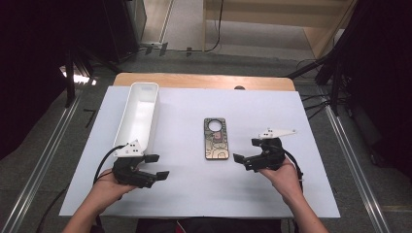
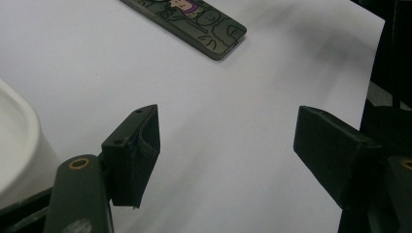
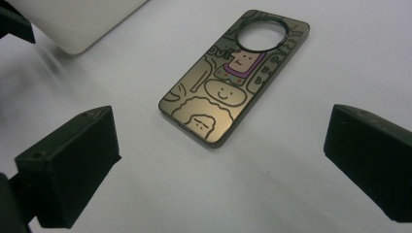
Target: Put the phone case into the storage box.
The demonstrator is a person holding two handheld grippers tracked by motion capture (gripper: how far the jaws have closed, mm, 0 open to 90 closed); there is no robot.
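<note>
Tongs [image 3: 221,160] agape near phone case [image 3: 235,77]; tray [image 3: 77,22] cut off.

The phone case [image 1: 215,139] lies flat on the table [image 1: 194,194], just ahead of the right gripper [image 1: 245,151] and a little to its left, apart from its spread jaws. Well to the right of the left gripper [image 1: 158,166] and farther forward sits that same case. The long tray [image 1: 138,114] stands directly ahead of the left gripper, its near end just beside the gripper, and lies well to the left of the right gripper, beyond the case.
</note>
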